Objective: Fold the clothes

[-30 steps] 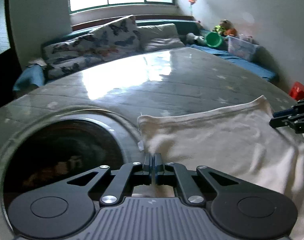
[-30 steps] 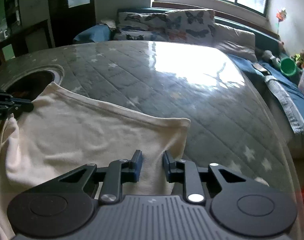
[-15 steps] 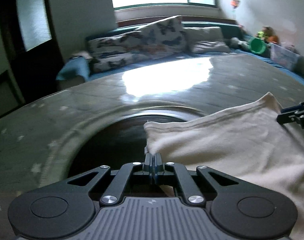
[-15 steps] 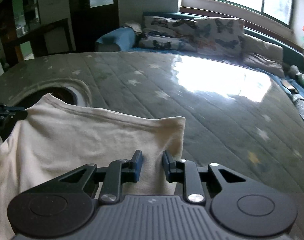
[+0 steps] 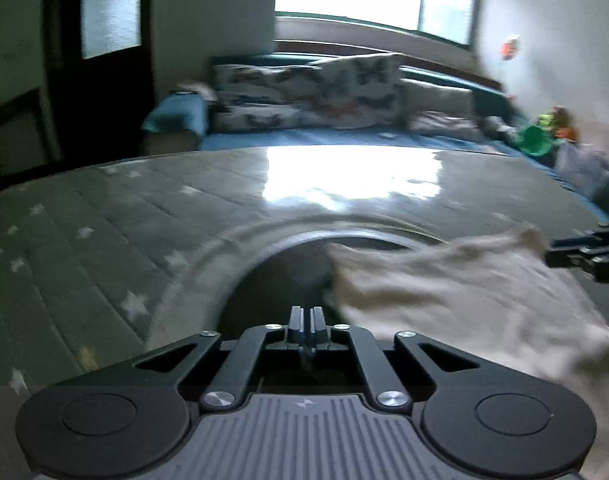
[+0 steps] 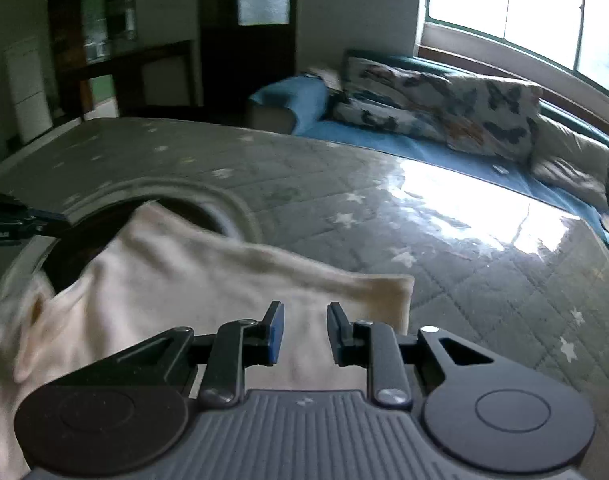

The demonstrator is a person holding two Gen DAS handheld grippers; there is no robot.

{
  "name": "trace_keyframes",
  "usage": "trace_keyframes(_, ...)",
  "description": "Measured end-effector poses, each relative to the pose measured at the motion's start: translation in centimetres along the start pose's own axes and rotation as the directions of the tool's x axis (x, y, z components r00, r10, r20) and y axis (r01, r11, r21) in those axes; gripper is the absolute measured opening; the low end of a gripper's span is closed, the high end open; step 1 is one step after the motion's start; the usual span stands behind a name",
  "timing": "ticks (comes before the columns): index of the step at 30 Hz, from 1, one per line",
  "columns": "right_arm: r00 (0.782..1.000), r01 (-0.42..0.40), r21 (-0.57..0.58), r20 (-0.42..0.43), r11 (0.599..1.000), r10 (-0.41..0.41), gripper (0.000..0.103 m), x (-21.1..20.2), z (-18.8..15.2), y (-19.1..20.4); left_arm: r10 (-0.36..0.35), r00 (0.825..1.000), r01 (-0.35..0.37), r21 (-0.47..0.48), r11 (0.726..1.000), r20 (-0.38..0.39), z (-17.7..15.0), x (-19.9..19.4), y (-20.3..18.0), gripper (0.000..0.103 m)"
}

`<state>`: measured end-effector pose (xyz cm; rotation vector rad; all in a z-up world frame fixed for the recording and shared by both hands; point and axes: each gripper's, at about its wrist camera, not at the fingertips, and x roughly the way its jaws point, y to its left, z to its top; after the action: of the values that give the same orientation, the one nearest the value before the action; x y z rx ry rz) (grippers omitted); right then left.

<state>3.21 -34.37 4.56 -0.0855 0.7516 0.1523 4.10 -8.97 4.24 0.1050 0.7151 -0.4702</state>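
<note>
Far left: star-print quilted mattress (image 5: 104,240), bare, with a round dark opening (image 5: 280,280) in it. Your left gripper (image 5: 306,322) sits over that opening. Its fingers have just been opening a crack and nothing shows between them; the near corner of the cream garment (image 5: 464,300) lies just to its right, blurred, apparently let go. In the right wrist view the same cream garment (image 6: 208,280) spreads flat-ish over the mattress (image 6: 464,260), its far left corner overhanging the opening (image 6: 84,240).

Your right gripper (image 6: 302,334) has its fingers parted with cloth lying under and between them; I cannot tell whether the pads actually pinch it.

Progress: early. The garment looks like one loose layer being laid out, no crisp crease or stacked panel visible. Left to do: smooth it, make the folds, and the left edge likely needs regrasping.
</note>
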Motion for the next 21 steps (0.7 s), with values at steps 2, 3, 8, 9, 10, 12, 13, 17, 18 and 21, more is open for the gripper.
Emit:
trace_keyframes(2, 1.000, -0.020, -0.023, 0.004, 1.000, 0.020, 0.023, -2.0, -1.3, 0.8, -0.030, 0.999, 0.029, 0.067, 0.997, 0.018, -1.5, -1.9, -1.1, 0.029)
trace_keyframes(3, 0.999, -0.035, -0.032, 0.008, 0.999, 0.036, 0.023, -3.0, -2.1, 1.1, -0.053, 0.998, 0.050, 0.096, 0.994, 0.024, -2.2, -2.8, -1.7, 0.030)
trace_keyframes(8, 0.995, -0.104, -0.075, -0.001, 0.992, 0.104, 0.024, -6.9, -6.0, 3.9, -0.140, 0.990, 0.130, 0.217, 0.968, 0.032, -5.6, -5.9, -5.1, 0.044)
trace_keyframes(9, 0.994, -0.112, -0.083, -0.001, 0.990, 0.112, 0.024, -7.6, -6.7, 4.4, -0.133, 0.990, 0.120, 0.247, 0.962, 0.036, -6.1, -6.0, -5.9, 0.047)
trace_keyframes(10, 0.993, -0.116, -0.091, 0.001, 0.989, 0.117, 0.024, -7.9, -7.2, 4.8, -0.125, 0.991, 0.110, 0.273, 0.956, 0.039, -6.5, -6.0, -6.6, 0.048)
trace_keyframes(12, 0.994, -0.112, -0.113, 0.005, 0.987, 0.113, 0.024, -8.8, -8.5, 5.9, -0.118, 0.992, 0.099, 0.315, 0.944, 0.040, -7.3, -5.9, -8.0, 0.049)
trace_keyframes(13, 0.994, -0.110, -0.115, 0.004, 0.987, 0.111, 0.025, -9.0, -8.9, 6.2, -0.117, 0.992, 0.097, 0.326, 0.941, 0.041, -7.5, -5.7, -8.5, 0.050)
trace_keyframes(17, 0.992, -0.122, -0.083, -0.003, 0.989, 0.122, 0.034, -9.5, -10.7, 6.8, -0.065, 0.996, 0.041, 0.346, 0.937, 0.059, -8.1, -4.7, -9.3, 0.051)
trace_keyframes(18, 0.992, -0.125, -0.076, -0.005, 0.989, 0.125, 0.034, -9.5, -10.9, 6.8, -0.050, 0.997, 0.027, 0.342, 0.939, 0.060, -8.2, -4.4, -9.2, 0.051)
trace_keyframes(21, 0.992, -0.125, -0.046, -0.003, 0.991, 0.125, 0.035, -9.7, -11.9, 6.9, -0.042, 0.998, 0.023, 0.301, 0.953, 0.057, -8.3, -3.9, -8.6, 0.030)
